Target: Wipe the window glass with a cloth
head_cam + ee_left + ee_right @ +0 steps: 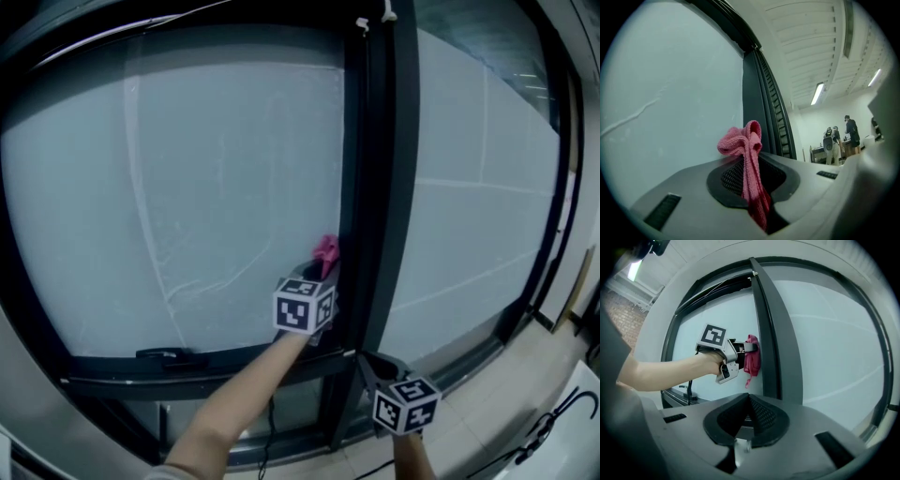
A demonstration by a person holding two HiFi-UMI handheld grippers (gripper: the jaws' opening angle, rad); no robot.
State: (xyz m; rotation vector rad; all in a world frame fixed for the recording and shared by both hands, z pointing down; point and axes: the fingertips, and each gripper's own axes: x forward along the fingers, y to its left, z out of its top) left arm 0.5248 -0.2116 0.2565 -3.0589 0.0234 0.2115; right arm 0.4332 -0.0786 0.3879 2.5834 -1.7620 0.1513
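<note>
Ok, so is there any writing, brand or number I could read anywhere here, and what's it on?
No readable words or numbers anywhere.
Left cube: black-and-white square patterns only, no letters.
Right cube: the same, patterns only.
Pink cloth: no tag or print showing.
Window glass: streaks, no sticker or lettering.
Distant people: too small to read anything.

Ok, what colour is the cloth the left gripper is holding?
Pink. The cloth shows best in the left gripper view.
</note>
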